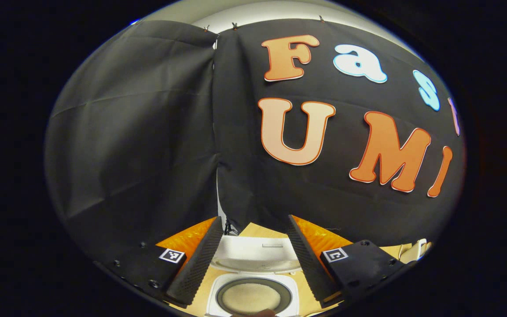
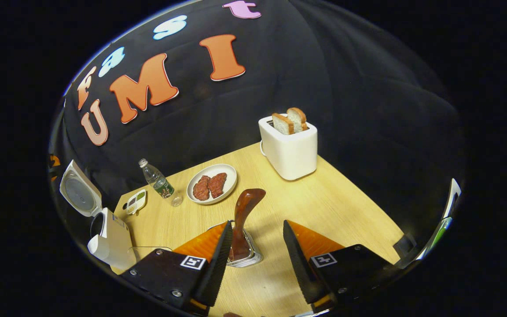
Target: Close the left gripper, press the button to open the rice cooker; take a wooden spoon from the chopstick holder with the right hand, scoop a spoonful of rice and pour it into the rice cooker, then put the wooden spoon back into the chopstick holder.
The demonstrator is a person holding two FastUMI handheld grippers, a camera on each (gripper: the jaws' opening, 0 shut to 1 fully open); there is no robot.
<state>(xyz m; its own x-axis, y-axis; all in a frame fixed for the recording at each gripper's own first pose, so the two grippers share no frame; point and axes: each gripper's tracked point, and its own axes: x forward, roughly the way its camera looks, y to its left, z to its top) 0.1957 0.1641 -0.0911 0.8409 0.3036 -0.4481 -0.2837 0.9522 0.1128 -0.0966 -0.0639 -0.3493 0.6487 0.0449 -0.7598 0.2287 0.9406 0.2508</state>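
In the left gripper view we see the rice cooker [image 1: 253, 281] directly below the left tongs [image 1: 253, 259], its lid raised toward the wall and the inner pot [image 1: 250, 298] exposed with pale rice inside. The fingers of the left tongs stand apart, 1 on each side of the cooker, touching nothing. In the right gripper view the wooden spoon [image 2: 244, 220] stands upright in the metal chopstick holder [image 2: 244, 255] on the tabletop [image 2: 332, 207], between the fingers of the right tongs [image 2: 253, 251]; these are also spread apart and we see no contact with the spoon. The open rice cooker [image 2: 104, 229] sits at the far left edge. Beyond the holder lie a plate [image 2: 212, 183] carrying 2 pieces of meat, a plastic bottle [image 2: 159, 182] and a small dish [image 2: 135, 201]. A white toaster [image 2: 288, 152] holding 2 bread slices stands farther back.
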